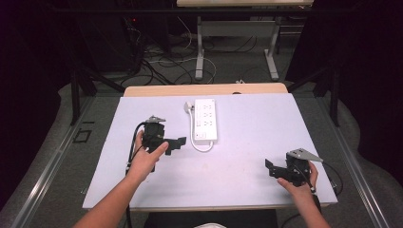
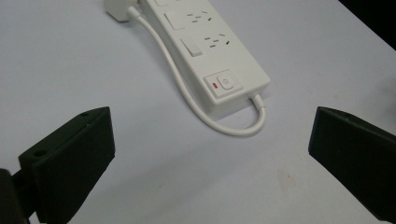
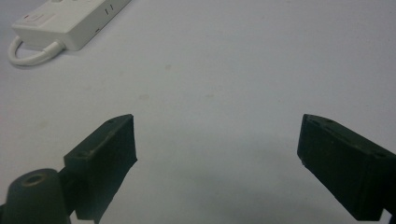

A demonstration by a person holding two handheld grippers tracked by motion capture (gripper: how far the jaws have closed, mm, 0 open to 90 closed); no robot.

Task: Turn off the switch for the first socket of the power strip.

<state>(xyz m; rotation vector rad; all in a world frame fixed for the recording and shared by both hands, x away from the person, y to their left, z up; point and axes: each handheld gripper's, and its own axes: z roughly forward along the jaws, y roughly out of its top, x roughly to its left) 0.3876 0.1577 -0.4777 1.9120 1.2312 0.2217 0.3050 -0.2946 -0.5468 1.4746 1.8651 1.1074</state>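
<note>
1. Power strip (image 1: 205, 119): a white strip lying flat toward the far middle of the white table (image 1: 247, 156), its white cable (image 2: 187, 93) looping out of the switch end and running back along its side to a plug (image 1: 188, 106).
2. Left gripper (image 1: 180, 142): held just beside the strip's near end, pointing at it; jaws spread wide, nothing between them, not touching the strip.
3. Right gripper (image 1: 270, 167): near the table's front right corner, well apart from the strip; jaws spread, bare table between them.
</note>
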